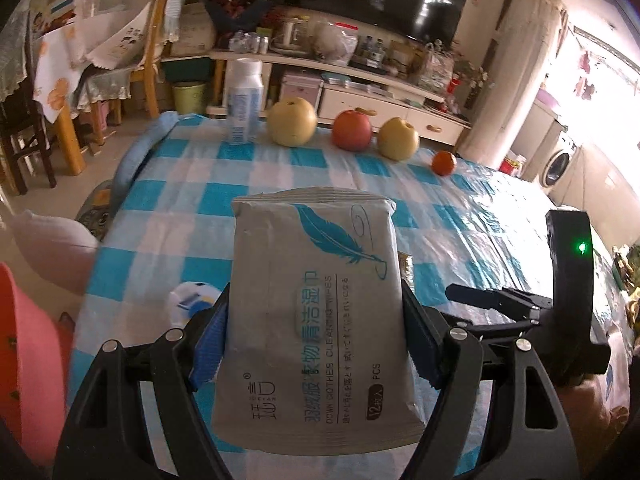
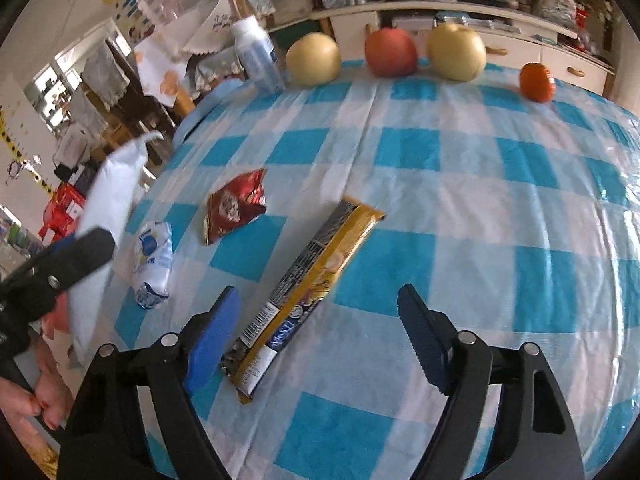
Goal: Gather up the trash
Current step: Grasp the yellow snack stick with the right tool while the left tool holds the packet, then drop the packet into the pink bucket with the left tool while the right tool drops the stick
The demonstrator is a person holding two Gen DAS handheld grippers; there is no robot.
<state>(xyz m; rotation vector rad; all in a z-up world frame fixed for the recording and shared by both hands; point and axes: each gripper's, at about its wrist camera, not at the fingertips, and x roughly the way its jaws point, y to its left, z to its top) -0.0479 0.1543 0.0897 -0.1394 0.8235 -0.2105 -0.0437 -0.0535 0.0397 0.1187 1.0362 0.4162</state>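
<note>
Three pieces of trash are seen lying on the blue-and-white checked tablecloth (image 2: pixel 460 208) in the right wrist view: a long yellow-and-black snack wrapper (image 2: pixel 304 296) in the near middle, a crumpled red foil packet (image 2: pixel 236 210) farther off to its left, and a small white-and-blue wrapper (image 2: pixel 154 260) near the left edge. A fourth piece, a grey wet-wipe pack (image 1: pixel 316 312) printed with a blue feather, is clamped between the blue pads of the left gripper (image 1: pixel 316 332) and is held up above the cloth.

The right gripper (image 2: pixel 320 320) is pointed down at the near end of the yellow-and-black wrapper. Its jaws are apart, and the wrapper lies between them, nearer the left pad, without being pressed.

By the look of it, the task is judged to be at an early stage: one item is lifted but not yet dropped anywhere, and three are left on the table. A pink container (image 1: pixel 24 360) is glimpsed at the near left edge of the left wrist view; whether it is the bin cannot be told.

Along the far edge of the table, things that are likely not trash are lined up: one white bottle (image 2: pixel 256 56) at the left, then two yellow pears (image 2: pixel 314 60), one red apple (image 2: pixel 390 52) between them, and one small orange fruit (image 2: pixel 538 82) at the right.
</note>
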